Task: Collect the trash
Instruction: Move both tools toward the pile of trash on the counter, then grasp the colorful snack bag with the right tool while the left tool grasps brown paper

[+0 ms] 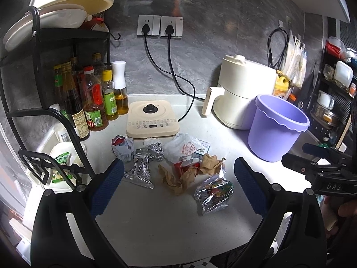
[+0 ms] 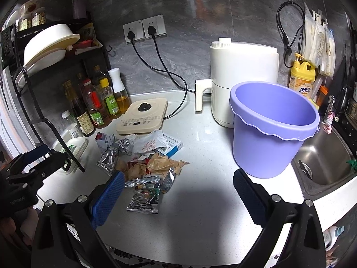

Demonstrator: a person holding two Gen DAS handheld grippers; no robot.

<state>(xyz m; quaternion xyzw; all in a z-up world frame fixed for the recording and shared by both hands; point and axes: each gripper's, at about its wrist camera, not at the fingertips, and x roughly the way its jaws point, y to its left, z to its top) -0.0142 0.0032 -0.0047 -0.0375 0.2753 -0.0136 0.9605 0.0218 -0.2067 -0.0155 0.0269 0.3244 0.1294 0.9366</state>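
A pile of trash lies on the white counter (image 1: pixel 156 218): a silver foil snack bag (image 1: pixel 213 193), crumpled brown paper (image 1: pixel 178 177), a flat foil wrapper (image 1: pixel 139 173), a foil ball (image 1: pixel 154 150) and a white plastic wrapper (image 1: pixel 185 149). The pile also shows in the right wrist view, with the snack bag (image 2: pixel 145 197) nearest. A purple bucket (image 1: pixel 275 127) stands empty to the right; it also shows in the right wrist view (image 2: pixel 272 129). My left gripper (image 1: pixel 178 181) is open above the pile. My right gripper (image 2: pixel 178 189) is open and empty, between the pile and the bucket.
A cream induction hob (image 1: pixel 151 119) sits behind the pile, oil and sauce bottles (image 1: pixel 93 105) on a black rack at the left. A white air fryer (image 2: pixel 241 76) stands behind the bucket. A steel sink (image 2: pixel 325 160) is at the right.
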